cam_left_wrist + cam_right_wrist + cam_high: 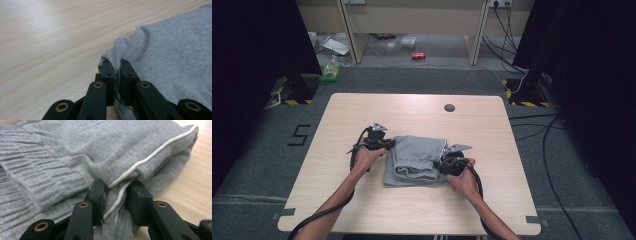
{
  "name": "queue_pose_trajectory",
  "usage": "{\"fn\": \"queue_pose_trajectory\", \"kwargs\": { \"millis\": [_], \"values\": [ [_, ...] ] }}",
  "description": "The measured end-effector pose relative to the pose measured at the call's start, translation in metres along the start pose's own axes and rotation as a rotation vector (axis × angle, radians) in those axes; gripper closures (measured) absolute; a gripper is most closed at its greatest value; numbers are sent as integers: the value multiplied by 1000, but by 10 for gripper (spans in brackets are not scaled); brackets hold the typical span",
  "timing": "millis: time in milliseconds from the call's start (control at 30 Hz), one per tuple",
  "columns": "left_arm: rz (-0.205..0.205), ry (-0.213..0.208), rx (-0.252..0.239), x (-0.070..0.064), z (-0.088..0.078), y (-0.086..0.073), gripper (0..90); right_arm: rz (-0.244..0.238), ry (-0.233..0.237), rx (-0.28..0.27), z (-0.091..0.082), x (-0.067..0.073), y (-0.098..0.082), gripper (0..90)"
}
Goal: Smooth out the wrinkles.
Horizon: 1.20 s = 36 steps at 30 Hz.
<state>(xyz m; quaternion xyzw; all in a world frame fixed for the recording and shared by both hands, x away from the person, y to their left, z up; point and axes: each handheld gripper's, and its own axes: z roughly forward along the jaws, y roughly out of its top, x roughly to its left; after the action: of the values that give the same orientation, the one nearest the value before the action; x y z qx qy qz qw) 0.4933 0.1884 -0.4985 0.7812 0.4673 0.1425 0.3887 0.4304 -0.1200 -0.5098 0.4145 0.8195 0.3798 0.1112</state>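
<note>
**Both grippers on the folded grey garment**

Grey garment (416, 160) lies folded mid-counter (362, 110), a bit toward the person's side. Ribbed band rolled along its near edge, white piping on the right edge.

Left gripper (384, 144) is at the garment's left edge. In the left gripper view its jaws are pressed nearly together, pinching a small fold of the grey fabric (160, 50) between the pads. Bare wood to the left of the jaws.

Right gripper (443, 162) is at the garment's right near corner. In the right gripper view the jaws stand partly apart with bunched fabric and the white piping (152, 156) between them. The left pad looks to be touching cloth; I cannot tell whether the right pad presses on it. Ribbed band (30, 180) sits to the left of the jaws in that view.

Both hands are on the counter side of the garment, forearms coming in from the near edge. Garment is flat on the counter, not lifted.
</note>
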Motion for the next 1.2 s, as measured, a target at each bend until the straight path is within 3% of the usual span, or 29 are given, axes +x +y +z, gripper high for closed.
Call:
{"fn": "queue_pose_trajectory", "kwargs": {
  "millis": [133,333,500,633,833,900,1033,1133,1200],
  "values": [
    [-19,6,-3,4,-1,-3,810,14,-1,0,4,1,4,619],
    [-79,8,-12,-5,-15,-9,466,2,-19,4,-2,2,0,444],
    [-61,-29,-23,-25,-37,-21,339,-40,-52,-8,-15,9,-2,395],
    [-28,-64,-15,-39,-49,-31,302,-62,-41,-30,-24,19,0,362],
    [41,-35,-13,-52,-61,-48,287,-101,-35,-28,-21,36,-1,362],
    [51,-38,-10,-55,-61,-53,287,-114,-48,-8,-20,38,-4,363],
    [103,-2,-17,-61,-60,-62,288,-115,-55,3,-20,38,-11,362],
    [88,-11,-46,-62,-66,-63,289,-100,-46,-6,-24,39,-11,356],
    [51,-40,-65,-61,-72,-64,280,-85,-31,-24,-30,39,-11,350]
  ]
}}
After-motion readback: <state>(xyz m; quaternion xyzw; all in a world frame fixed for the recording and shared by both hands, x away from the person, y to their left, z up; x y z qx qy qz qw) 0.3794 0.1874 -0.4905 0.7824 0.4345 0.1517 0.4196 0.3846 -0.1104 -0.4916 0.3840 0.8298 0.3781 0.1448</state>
